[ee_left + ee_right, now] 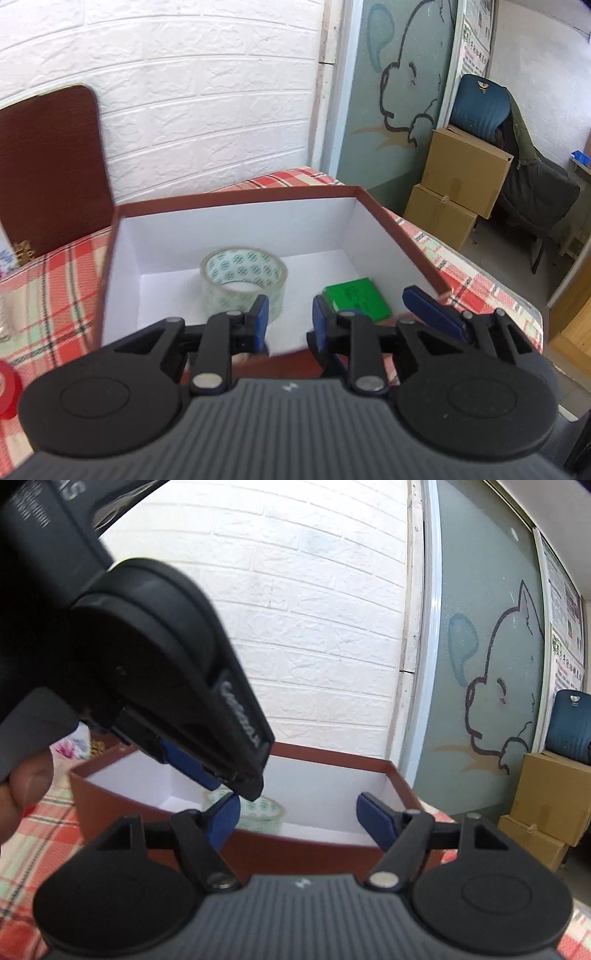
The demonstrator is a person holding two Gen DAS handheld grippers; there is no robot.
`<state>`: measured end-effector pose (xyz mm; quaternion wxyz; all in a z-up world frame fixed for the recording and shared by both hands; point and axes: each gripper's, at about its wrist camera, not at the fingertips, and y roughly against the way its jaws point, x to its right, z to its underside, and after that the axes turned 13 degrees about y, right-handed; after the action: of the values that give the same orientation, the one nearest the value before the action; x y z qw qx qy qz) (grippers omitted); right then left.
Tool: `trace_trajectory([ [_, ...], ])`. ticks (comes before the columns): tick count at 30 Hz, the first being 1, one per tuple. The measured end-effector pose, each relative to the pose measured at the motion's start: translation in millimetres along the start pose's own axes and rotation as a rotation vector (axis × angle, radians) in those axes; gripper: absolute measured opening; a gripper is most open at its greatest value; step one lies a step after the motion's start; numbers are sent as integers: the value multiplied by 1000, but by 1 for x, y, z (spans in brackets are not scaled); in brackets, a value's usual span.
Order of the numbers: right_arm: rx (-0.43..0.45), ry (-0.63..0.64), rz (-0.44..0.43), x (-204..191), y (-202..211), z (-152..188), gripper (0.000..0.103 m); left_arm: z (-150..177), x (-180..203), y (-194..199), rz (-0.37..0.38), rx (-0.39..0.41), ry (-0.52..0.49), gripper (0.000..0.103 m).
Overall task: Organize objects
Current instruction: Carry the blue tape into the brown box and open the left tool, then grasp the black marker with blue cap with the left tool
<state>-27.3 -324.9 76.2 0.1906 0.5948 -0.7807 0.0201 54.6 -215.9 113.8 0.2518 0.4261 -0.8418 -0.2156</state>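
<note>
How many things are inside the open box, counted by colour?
Clear: 1, the tape roll.
Green: 1, the flat green block.
Total: 2 things in the red-brown box.

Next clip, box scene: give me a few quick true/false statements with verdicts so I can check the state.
1. The roll of clear packing tape lies inside the brown cardboard box with white lining. True.
2. The flat green packet sits outside on the checked cloth. False: it is in the box.
3. The left gripper clamps the tape. False: nothing is between its pads.
4. The right gripper is open and empty. True.
</note>
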Motion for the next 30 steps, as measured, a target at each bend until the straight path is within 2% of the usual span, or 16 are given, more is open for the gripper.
trace_trajectory([
  [5,-39,-33,-92,-20,16,11,72,21,-18,22,-72,-1,-7,29],
  [12,-203,-49,-266,-52,18,19,69,53,-62,38,-188,-43,38,29],
  [17,-283,-54,-317,-62,14,22,67,72,-97,39,-299,-69,88,29],
  [24,-347,-46,-360,-72,11,21,67,92,-138,49,-416,-68,124,29],
  [30,-347,27,-409,-104,16,16,69,103,-178,64,-490,-64,178,29],
])
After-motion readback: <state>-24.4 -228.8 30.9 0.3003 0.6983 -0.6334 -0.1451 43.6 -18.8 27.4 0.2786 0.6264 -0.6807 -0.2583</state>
